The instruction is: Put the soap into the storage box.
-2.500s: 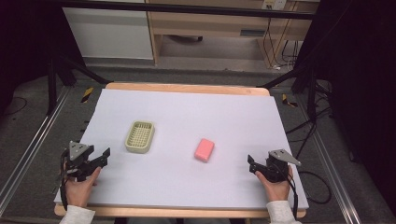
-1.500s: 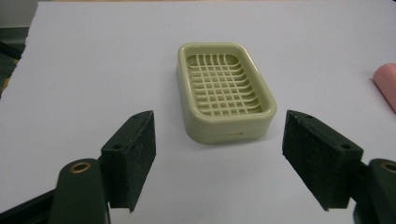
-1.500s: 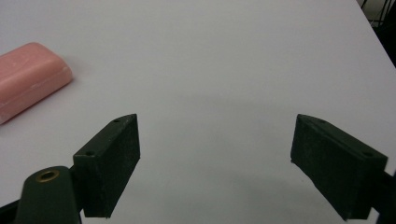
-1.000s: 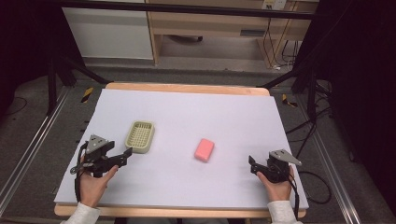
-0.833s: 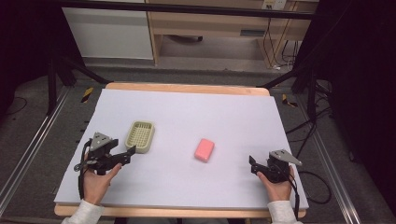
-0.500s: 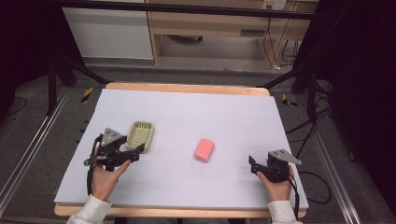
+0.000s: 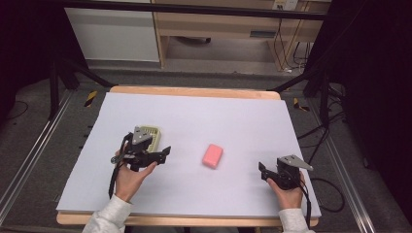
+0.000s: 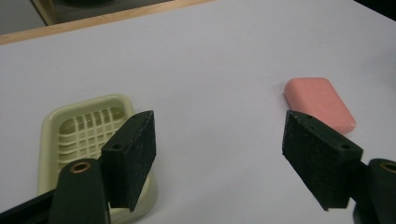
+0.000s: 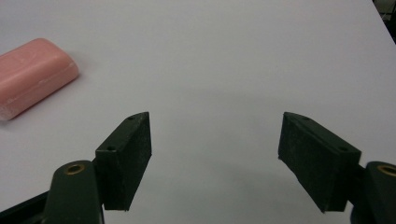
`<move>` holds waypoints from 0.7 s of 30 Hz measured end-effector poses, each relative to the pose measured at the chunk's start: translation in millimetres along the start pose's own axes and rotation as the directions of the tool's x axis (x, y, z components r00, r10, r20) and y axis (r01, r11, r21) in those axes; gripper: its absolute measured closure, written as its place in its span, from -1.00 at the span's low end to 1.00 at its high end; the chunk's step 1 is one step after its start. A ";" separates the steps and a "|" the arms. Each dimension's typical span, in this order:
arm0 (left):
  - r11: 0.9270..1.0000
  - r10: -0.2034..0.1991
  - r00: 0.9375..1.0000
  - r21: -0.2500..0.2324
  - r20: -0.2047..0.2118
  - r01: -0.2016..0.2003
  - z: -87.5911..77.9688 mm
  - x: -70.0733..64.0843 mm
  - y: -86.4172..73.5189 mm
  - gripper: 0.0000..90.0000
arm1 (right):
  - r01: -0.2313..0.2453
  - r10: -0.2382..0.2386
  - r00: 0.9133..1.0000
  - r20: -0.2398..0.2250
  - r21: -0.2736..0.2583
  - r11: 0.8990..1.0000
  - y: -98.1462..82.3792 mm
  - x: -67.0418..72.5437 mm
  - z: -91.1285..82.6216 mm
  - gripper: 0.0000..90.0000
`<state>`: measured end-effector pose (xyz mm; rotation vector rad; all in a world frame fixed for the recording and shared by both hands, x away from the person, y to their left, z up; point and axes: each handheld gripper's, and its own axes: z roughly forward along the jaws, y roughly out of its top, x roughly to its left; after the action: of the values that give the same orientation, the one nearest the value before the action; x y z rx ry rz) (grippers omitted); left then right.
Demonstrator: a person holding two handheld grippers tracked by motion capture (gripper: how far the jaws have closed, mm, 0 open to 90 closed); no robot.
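Observation:
A pink bar of soap (image 7: 213,155) lies flat near the middle of the white table top (image 7: 233,116). A pale yellow soap dish (image 7: 152,137) with a grid floor stands to its left, partly hidden under my left gripper (image 7: 164,154). In the left gripper view, the left gripper (image 8: 217,140) is open and empty, with the dish (image 8: 84,128) beside its left jaw and the soap (image 8: 320,102) just beyond its right jaw. My right gripper (image 7: 263,171) rests near the front right. Its jaws (image 9: 215,140) have just been closing but stand open over bare table, with the soap (image 9: 32,74) off to the far left.
The table's wooden rim (image 7: 194,91) runs along the far side. Metal rails (image 7: 29,160) flank the table, and cables (image 7: 320,184) trail off at the right. A cabinet and shelves (image 7: 214,29) stand beyond the table.
My left gripper has moved right and away from the front edge, ending beside the soap dish and pointing at the soap. The right hand has stayed where it was.

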<state>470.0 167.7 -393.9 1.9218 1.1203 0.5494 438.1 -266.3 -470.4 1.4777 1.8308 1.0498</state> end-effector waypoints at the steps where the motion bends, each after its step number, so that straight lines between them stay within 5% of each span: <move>1: 1.000 0.004 1.000 0.003 0.004 -0.004 1.9 -2.4 1.6 -0.43 | -0.002 0.002 1.000 -0.001 0.002 1.000 0.0 0.1 0.0 -0.42; 21: 0.998 0.044 0.997 0.041 0.055 -0.047 36.1 -41.5 22.3 -0.41 | 0.002 -0.002 1.000 0.007 0.004 1.000 -0.2 -2.6 0.2 -0.41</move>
<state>485.4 110.4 -394.6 1.9916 1.0638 0.4986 438.7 -268.8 -470.7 1.4795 1.8310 1.0392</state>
